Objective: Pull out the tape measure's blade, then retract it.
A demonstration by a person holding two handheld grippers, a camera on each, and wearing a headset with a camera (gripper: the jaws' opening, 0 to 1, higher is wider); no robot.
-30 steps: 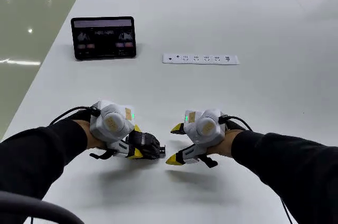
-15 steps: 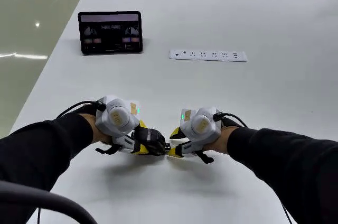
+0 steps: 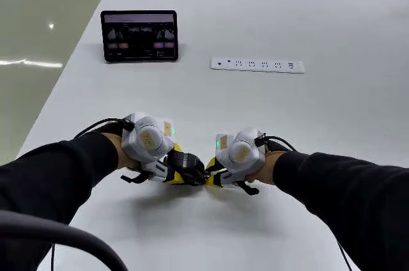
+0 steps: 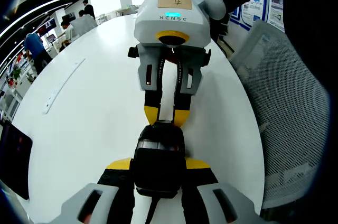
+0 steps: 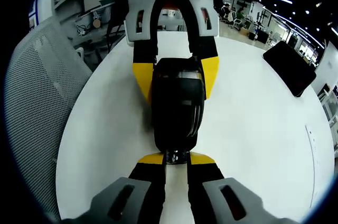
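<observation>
Head view: working low over the white table (image 3: 287, 124), bringing the left gripper (image 3: 181, 167) and the right gripper (image 3: 209, 172) nose to nose on the black tape measure (image 3: 190, 167), well clear of the tablet (image 3: 139, 34) and the power strip (image 3: 257, 65) farther back. Aiming for level wrists and a free lane out to the right for the pull.

Left gripper view: clamping the tape measure (image 4: 158, 155) across its sides, jaws spread to its width and pressing on both flanks. Facing the right gripper (image 4: 166, 117), narrowed almost to nothing at the mouth. Needing a firm, unmoving hold here to stop the body sliding along with the blade.

Right gripper view: pinching the small metal end hook (image 5: 171, 156) at the mouth of the tape measure (image 5: 177, 102), jaws closed to a thin slit around it. Looking like a shallow, tips-only bite, so worth squeezing fully before pulling. Then drawing straight back along the blade's own line, away from the left gripper (image 5: 177, 78), slowly, avoiding any twist or upward angle likely to buckle the blade or slip the hook. For the return, guiding the hook back under tension rather than letting it snap home.
</observation>
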